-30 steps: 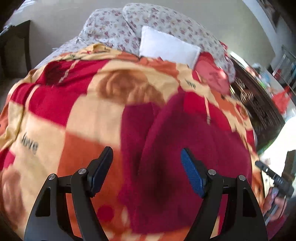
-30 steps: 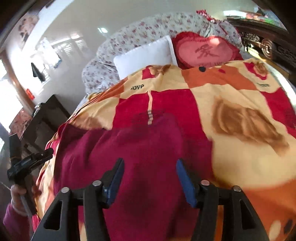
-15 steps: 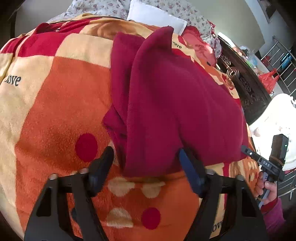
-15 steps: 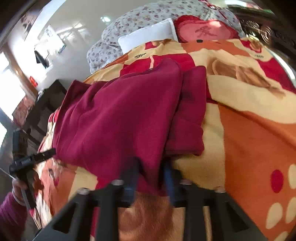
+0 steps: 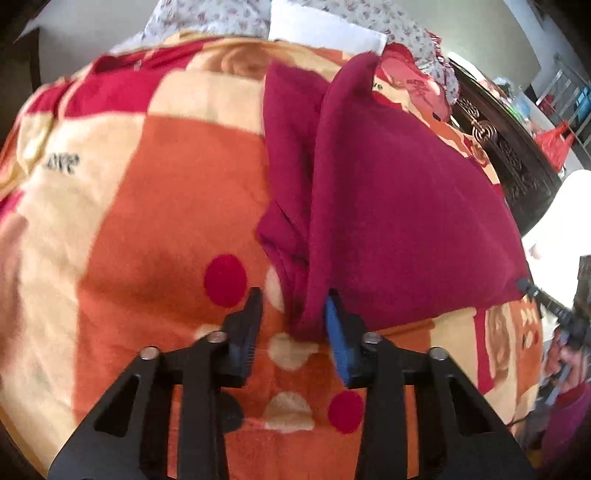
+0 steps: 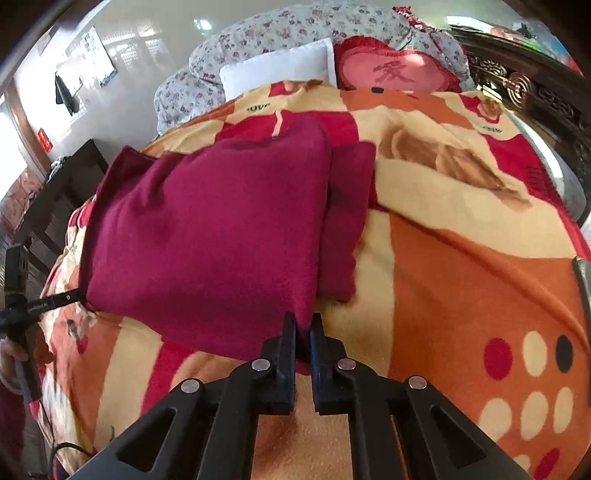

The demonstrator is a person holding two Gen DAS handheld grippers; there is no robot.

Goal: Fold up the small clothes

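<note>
A dark red garment (image 5: pixel 399 206) lies on the orange, red and cream blanket (image 5: pixel 155 206) of a bed. In the left wrist view my left gripper (image 5: pixel 291 321) is partly open, with the garment's near left corner between its fingers and against the blue pad (image 5: pixel 334 332). In the right wrist view the same garment (image 6: pixel 221 229) is pinched at its near right corner by my right gripper (image 6: pixel 303 332), which is shut on it. The right gripper also shows at the far right of the left wrist view (image 5: pixel 554 306).
A white pillow (image 6: pixel 277 70), a red heart cushion (image 6: pixel 391 70) and a floral quilt (image 6: pixel 280 33) lie at the bed's head. A dark carved wooden frame (image 5: pixel 509 155) runs along one side of the bed. Dark furniture (image 6: pixel 55 206) stands on the other side.
Both grippers drew back from over the garment to its near edge. The right gripper closed on the near right corner. The left gripper narrowed around the near left corner.
</note>
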